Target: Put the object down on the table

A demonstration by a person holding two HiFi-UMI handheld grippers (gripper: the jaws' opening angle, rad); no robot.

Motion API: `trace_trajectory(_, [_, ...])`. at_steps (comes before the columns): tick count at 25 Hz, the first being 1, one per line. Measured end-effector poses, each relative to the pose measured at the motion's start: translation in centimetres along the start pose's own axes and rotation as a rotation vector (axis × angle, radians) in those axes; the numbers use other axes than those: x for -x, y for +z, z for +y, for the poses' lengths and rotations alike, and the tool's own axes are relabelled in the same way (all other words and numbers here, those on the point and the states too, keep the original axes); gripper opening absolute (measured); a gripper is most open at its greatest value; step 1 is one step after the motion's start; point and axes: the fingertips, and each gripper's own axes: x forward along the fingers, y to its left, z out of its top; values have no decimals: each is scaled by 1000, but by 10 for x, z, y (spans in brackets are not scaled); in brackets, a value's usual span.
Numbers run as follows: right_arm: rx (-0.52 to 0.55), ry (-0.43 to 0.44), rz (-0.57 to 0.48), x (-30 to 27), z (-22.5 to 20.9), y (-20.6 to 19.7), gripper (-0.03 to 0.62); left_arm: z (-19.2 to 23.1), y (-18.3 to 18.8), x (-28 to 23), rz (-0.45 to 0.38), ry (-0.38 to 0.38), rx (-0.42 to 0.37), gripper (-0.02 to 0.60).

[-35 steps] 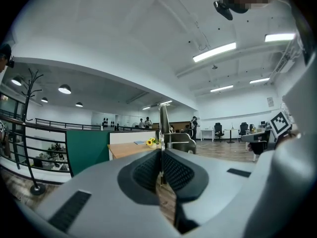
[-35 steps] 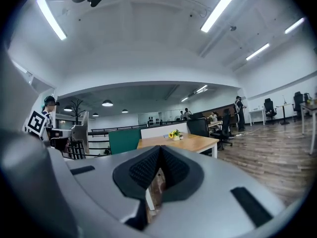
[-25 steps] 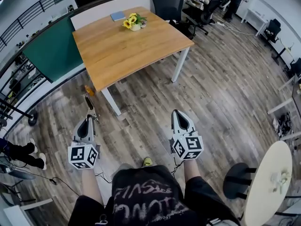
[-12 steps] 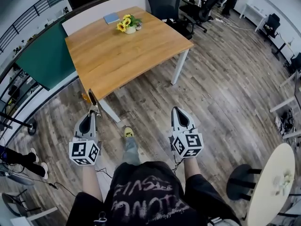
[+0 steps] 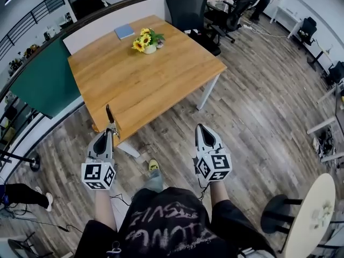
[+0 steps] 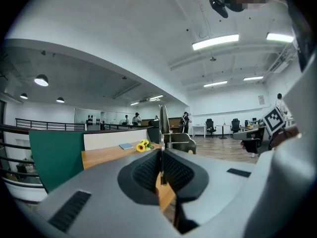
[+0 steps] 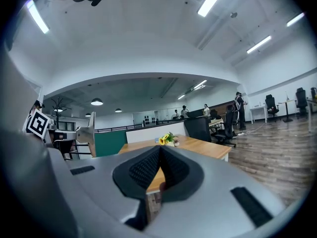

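My left gripper (image 5: 109, 135) is shut on a thin metal tool (image 5: 110, 118) that sticks up and forward from its jaws. In the left gripper view the tool (image 6: 162, 120) stands edge-on between the pressed pads. Its tip reaches over the near edge of the wooden table (image 5: 145, 74). My right gripper (image 5: 203, 129) is shut with nothing in it and hangs over the floor, short of the table's near right edge. From the right gripper view, the tool (image 7: 90, 133) shows at the left and the table (image 7: 198, 145) lies ahead.
A vase of sunflowers (image 5: 145, 39) and a blue book (image 5: 124, 31) sit at the table's far side. A black office chair (image 5: 188, 9) stands behind it, a green partition (image 5: 37, 79) on the left. A round white table (image 5: 309, 214) is at my right.
I have walked toward the table, which now sits closer. The left gripper with the tool has come from over the floor to the table's near edge. Both grippers stay shut.
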Motion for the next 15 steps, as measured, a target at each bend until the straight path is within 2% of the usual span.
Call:
trace_trajectory(8, [20,-39,17,-118,14,16,5,82,11,-102,17,-43,-24,14])
trace_trajectory(15, [32,-65,40,-172,16,23,5,116,13,-159,33,-73,-61,14])
